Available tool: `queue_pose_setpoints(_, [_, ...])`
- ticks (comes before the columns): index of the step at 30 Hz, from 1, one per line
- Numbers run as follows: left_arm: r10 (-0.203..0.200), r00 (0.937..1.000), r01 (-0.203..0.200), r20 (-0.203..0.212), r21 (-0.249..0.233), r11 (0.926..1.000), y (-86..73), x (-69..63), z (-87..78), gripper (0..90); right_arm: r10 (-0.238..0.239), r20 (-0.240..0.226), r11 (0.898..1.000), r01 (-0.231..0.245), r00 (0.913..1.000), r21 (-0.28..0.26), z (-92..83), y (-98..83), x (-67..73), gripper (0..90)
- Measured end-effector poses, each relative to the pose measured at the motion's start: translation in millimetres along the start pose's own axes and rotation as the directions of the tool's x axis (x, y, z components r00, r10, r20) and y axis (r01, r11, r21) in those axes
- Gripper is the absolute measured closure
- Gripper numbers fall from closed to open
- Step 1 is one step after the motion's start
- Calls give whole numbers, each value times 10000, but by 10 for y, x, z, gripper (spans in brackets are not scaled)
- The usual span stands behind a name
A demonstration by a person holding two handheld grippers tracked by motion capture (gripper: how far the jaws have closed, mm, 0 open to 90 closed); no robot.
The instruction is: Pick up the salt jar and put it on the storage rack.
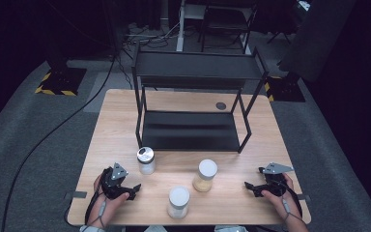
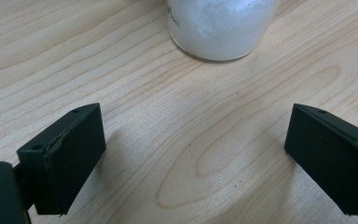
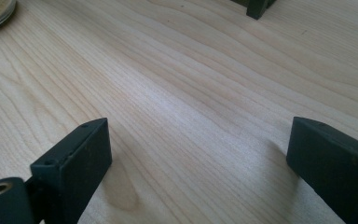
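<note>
Three jars stand on the wooden table in front of the black rack. The left gripper rests near the table's front left, jaws wide apart with nothing between them; the white-powder jar stands just ahead of its jaws, apart from both. A silver-lidded jar stands beyond that gripper. The right gripper lies at the front right, jaws also spread and empty, with the yellow-grain jar well off to its side
</note>
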State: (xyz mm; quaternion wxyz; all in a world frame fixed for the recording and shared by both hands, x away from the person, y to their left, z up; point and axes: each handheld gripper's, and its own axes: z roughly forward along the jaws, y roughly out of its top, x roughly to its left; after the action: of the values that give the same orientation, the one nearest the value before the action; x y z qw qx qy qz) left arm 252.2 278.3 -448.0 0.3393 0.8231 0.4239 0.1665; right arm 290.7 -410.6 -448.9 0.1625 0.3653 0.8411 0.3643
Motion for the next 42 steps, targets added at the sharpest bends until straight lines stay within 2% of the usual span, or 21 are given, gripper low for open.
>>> queue_pose_setpoints(10, [5, 10000, -5, 25, -11, 10000, -10, 3, -6, 45, -28, -34, 10000, 28, 10000, -2, 1, -1, -9, 65])
queue_pose_setpoints(14, [-116, 9999, 116, 3, 34, 9999, 8, 9, -45, 58, -27, -34, 10000, 27, 10000, -2, 1, 0, -10, 65])
queue_pose_setpoints(20, [-253, 9996, 260, 93, -956, 9951, -27, 29, -215, 60, -36, -48, 10000, 36, 10000, 2, 2, 1, -14, 64])
queue_pose_setpoints(24, [-216, 9995, 249, 227, -1602, 9868, -49, 17, -323, 61, -32, -49, 10000, 32, 10000, 1, 2, 1, -14, 64])
queue_pose_setpoints(26, [-186, 9996, 222, 199, -1990, 9798, -70, 4, -376, 61, -35, -49, 10000, 35, 10000, 2, 2, 1, -14, 64])
queue_pose_setpoints(29, [-266, 9993, 327, 257, -2750, 9609, -129, 3, -452, 58, -35, -49, 10000, 35, 10000, 3, 2, 1, -14, 64])
queue_pose_setpoints(34, [-141, 9996, 217, 249, -3424, 9393, -164, -13, -523, 58, -33, -53, 10000, 33, 10000, 4, 3, 2, -15, 64])
queue_pose_setpoints(37, [-3, 9998, 77, 208, -3590, 9333, -162, -28, -543, 58, -33, -53, 10000, 33, 10000, 4, 3, 2, -15, 64])
queue_pose_setpoints(42, [14, 9999, 37, 136, -3721, 9282, -150, -42, -539, 58, -37, -59, 10000, 37, 10000, 3, 5, 3, -18, 63])
